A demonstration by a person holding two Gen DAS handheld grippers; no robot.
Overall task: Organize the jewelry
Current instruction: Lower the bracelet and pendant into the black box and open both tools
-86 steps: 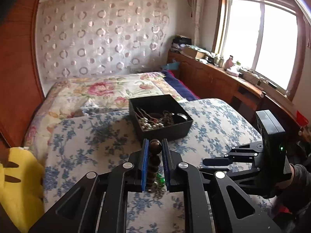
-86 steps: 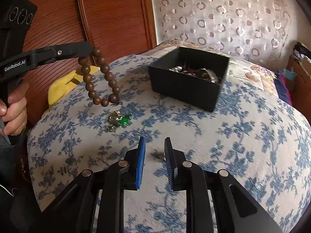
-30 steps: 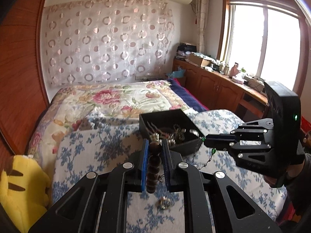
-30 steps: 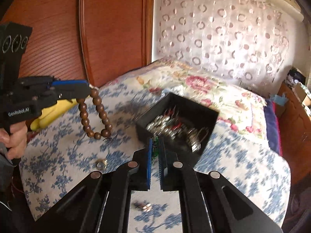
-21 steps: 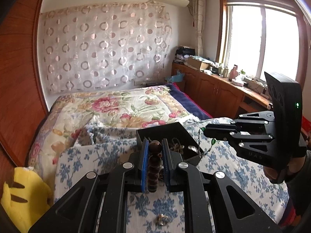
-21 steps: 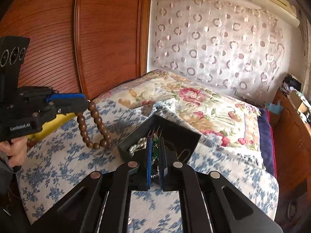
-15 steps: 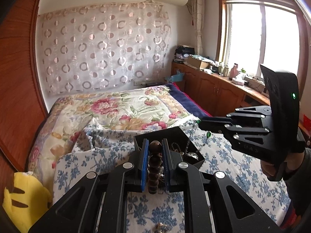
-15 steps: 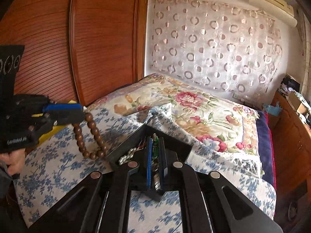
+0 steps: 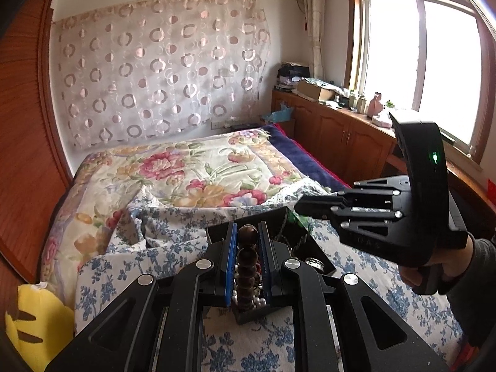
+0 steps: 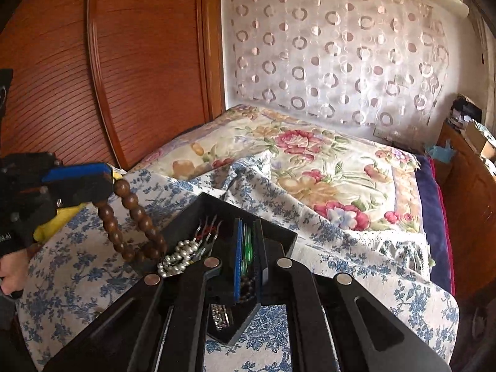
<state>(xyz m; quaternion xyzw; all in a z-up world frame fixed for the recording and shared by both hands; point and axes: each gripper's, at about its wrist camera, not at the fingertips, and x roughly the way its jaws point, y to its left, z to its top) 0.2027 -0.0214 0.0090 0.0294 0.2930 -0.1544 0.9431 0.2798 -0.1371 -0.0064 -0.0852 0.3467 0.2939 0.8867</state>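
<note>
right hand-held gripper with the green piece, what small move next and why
Probably open the right hand-held gripper a little further, letting the green piece drop. It sits between the blue pads directly above the open black box, which already holds pearls and other jewelry. The jaws have just been opening slightly with the piece between them, so releasing here looks right.

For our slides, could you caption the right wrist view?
Right gripper carries green jewelry over black box; left gripper holds wooden bracelet.

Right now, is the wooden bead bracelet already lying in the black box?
No, the wooden bead bracelet hangs from the left tongs, its lower end at the black box edge.
</note>
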